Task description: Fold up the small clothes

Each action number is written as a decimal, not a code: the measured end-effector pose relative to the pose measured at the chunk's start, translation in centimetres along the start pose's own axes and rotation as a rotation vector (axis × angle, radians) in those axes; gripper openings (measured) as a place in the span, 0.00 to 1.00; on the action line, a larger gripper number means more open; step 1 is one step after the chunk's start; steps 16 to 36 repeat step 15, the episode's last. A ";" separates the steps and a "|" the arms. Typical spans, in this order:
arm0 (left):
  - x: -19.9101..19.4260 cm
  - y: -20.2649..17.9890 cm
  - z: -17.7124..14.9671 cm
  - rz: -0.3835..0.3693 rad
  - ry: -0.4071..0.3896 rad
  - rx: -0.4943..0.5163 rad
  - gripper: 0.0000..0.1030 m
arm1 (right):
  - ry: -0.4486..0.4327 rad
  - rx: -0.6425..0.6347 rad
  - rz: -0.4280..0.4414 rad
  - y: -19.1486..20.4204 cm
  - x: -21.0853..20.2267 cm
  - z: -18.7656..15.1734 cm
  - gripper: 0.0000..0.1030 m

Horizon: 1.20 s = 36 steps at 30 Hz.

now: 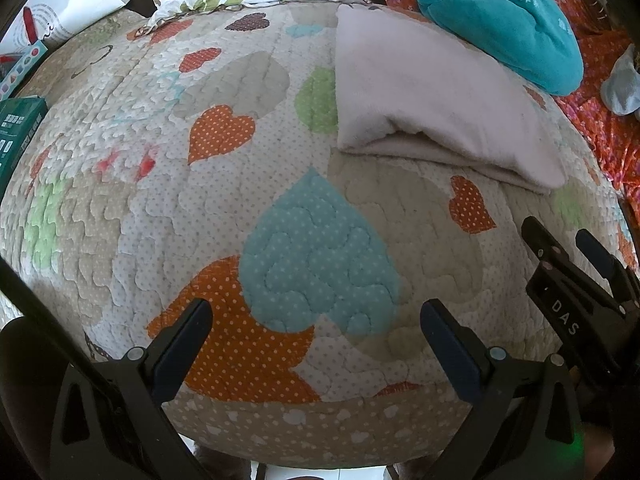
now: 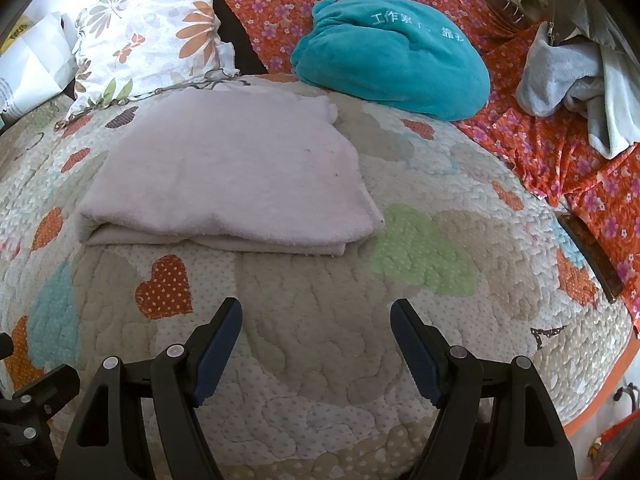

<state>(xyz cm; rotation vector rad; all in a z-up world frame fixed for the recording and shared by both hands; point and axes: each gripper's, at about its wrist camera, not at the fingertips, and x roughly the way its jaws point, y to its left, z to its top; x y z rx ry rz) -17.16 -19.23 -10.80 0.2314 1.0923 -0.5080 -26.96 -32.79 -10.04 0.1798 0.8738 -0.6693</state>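
Both grippers' fingers point(image 2: 218, 344) spread wide, empty, above quilt point(image 2: 320, 340); folded pale cloth point(image 2: 228, 172) lies beyond, untouched.

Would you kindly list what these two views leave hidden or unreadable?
- Folded pale cloth: inner layers covered by its top layer, both views.
- Teal bundle: its pale lettering too small to read.
- Grey garment, right wrist view: partly under other fabric.
- Green box, left wrist view: cut off by the edge.

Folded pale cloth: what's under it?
The folded pale cloth lies on the heart-patterned quilt, which shows all around it. The quilt beneath it, and anything tucked in its folds, is covered.
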 end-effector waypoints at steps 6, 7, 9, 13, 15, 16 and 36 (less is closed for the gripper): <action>0.5 0.5 0.2 -0.010 0.019 -0.013 1.00 | -0.010 0.001 0.005 0.1 -0.2 0.0 0.80; 0.7 0.6 0.2 -0.014 0.026 -0.020 1.00 | -0.011 0.000 0.004 0.1 -0.2 0.0 0.80; 1.0 0.9 0.4 -0.015 0.033 -0.039 1.00 | -0.012 -0.003 0.002 0.2 -0.2 -0.1 0.80; 1.0 1.2 0.7 -0.013 0.020 -0.043 1.00 | -0.013 -0.009 0.000 0.3 -0.2 -0.1 0.80; 1.1 1.3 0.7 -0.012 0.023 -0.041 1.00 | -0.014 -0.012 0.001 0.4 -0.2 -0.1 0.80; 1.1 1.3 0.7 -0.012 0.023 -0.041 1.00 | -0.014 -0.012 0.001 0.4 -0.2 -0.1 0.80; 1.1 1.3 0.7 -0.012 0.023 -0.041 1.00 | -0.014 -0.012 0.001 0.4 -0.2 -0.1 0.80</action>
